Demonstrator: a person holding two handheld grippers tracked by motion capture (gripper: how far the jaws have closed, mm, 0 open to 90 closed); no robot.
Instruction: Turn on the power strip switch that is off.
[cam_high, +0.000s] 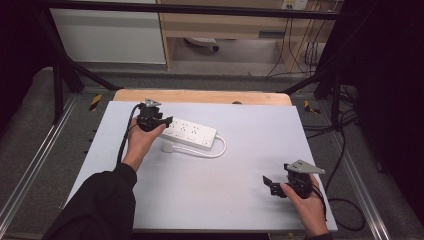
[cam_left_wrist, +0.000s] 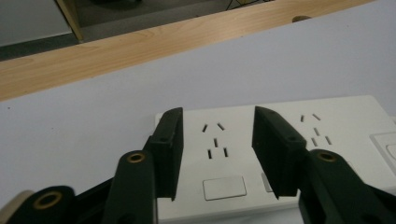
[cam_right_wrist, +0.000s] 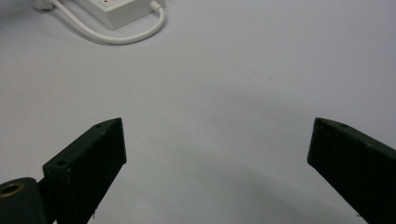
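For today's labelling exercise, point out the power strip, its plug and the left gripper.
power strip (cam_high: 192, 132), high view, top face.
plug (cam_high: 167, 147), high view, plug body.
left gripper (cam_left_wrist: 217, 140), left gripper view, midway between fingertips.

Left gripper (cam_high: 167, 121) jaws half-parted; right gripper (cam_high: 267, 181) jaws spread wide

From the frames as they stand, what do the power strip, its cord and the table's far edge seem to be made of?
Power strip: white moulded plastic, probably; smooth, faintly glossy casing with crisp socket slots.
Cord: white rubbery or PVC sheath, judging by its soft curve.
Far edge: wood or wood-look laminate; pale grain lines show.
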